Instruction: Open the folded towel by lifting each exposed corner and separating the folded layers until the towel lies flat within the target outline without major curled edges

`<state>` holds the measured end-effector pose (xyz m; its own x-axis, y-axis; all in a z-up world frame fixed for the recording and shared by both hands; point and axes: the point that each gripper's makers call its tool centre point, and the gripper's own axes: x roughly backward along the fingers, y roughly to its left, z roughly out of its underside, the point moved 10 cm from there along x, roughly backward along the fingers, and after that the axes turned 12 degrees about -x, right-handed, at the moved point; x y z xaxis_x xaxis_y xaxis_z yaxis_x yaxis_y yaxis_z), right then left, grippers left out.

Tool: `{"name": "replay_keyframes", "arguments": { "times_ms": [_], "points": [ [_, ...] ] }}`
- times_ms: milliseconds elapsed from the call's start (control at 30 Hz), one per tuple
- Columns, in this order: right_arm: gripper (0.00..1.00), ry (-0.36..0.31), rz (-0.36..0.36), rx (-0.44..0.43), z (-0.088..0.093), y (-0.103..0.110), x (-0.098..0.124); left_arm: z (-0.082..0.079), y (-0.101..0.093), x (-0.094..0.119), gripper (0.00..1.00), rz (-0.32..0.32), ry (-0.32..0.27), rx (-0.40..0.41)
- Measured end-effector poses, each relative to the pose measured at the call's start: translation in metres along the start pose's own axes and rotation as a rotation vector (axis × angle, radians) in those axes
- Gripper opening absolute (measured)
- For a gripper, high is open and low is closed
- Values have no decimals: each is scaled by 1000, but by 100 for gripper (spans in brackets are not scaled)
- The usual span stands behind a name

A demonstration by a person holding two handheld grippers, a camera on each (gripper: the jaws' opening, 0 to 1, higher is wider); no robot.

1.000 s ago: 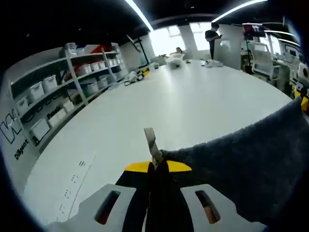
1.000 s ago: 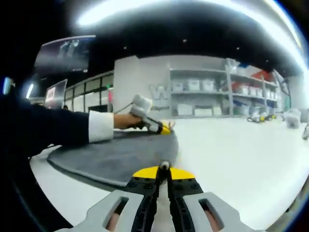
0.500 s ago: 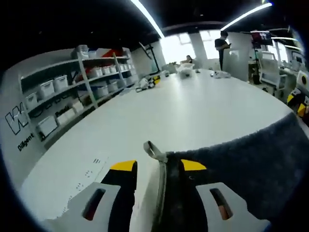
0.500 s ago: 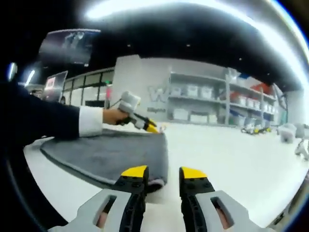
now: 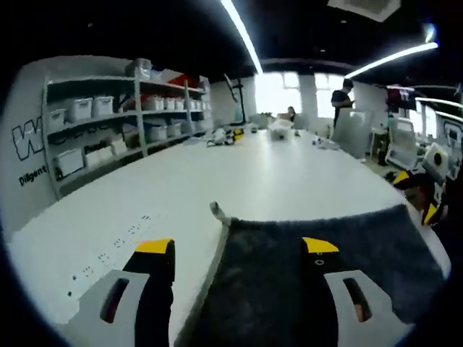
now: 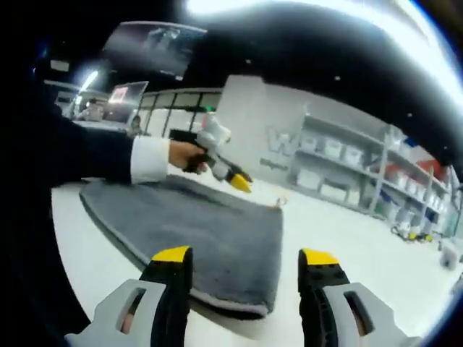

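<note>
both claws released since half a second ago: left claw (image 5: pixel 237 249) then had jaws partly spread with the towel edge between them, now spread wide with nothing held; right claw (image 6: pixel 244 256) likewise wider apart and empty. a second ago both were pinched shut on towel corners, so the corner-carry step looks finished. grey towel (image 6: pixel 210 242) now lying spread on the white desk (image 5: pixel 239 173), single layer as far as visible, small hanging loop (image 5: pixel 215 210) poking out at the far corner in the left gripper view. near edge in the right gripper view shows a slightly thick rolled hem (image 6: pixel 231 305), possibly a minor curl, hard to tell. no target outline made out on the desk, so fit to outline unconfirmed. left claw hovering low over the towel, jaw tips straddling its left corner region, pointed along the desk toward the shelving (image 5: pixel 108 130). seen from the right gripper view, left claw (image 6: pixel 241 181) held by a hand (image 6: pixel 184 154) with a white cuff and dark sleeve, raised just above the towel's far side, tips aimed down toward the far corner. right claw sits above the near edge, jaws either side of the towel corner. likely remaining: check edges, flatten any curl.
</note>
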<state>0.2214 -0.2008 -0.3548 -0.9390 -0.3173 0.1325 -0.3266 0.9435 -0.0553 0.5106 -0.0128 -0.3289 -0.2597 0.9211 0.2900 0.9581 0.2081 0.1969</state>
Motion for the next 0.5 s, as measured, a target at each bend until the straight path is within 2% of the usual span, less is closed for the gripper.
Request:
{"name": "replay_keyframes", "arguments": {
  "times_ms": [100,133,200,233,267,333,400,500],
  "points": [
    [64,-18,-26,-26,-5,-6,-3,-1,-3,4,95,18,-25,126],
    [67,-16,-39,-35,-7,-7,-5,0,-6,5,98,29,-10,149],
    [74,6,-69,-36,-8,-9,-10,2,-11,8,99,26,16,147],
    [76,52,-93,-29,-7,-10,-13,4,-14,11,99,13,27,122],
    [80,71,-98,-32,-8,-10,-15,4,-15,12,99,1,28,108],
    [85,71,-108,-33,-15,-11,-20,5,-18,17,99,-24,37,102],
    [89,72,-126,-44,-22,-9,-23,5,-20,24,97,-44,27,103],
    [98,69,-162,-107,-31,-5,-28,1,-21,35,92,-62,-17,130]
  ]
}}
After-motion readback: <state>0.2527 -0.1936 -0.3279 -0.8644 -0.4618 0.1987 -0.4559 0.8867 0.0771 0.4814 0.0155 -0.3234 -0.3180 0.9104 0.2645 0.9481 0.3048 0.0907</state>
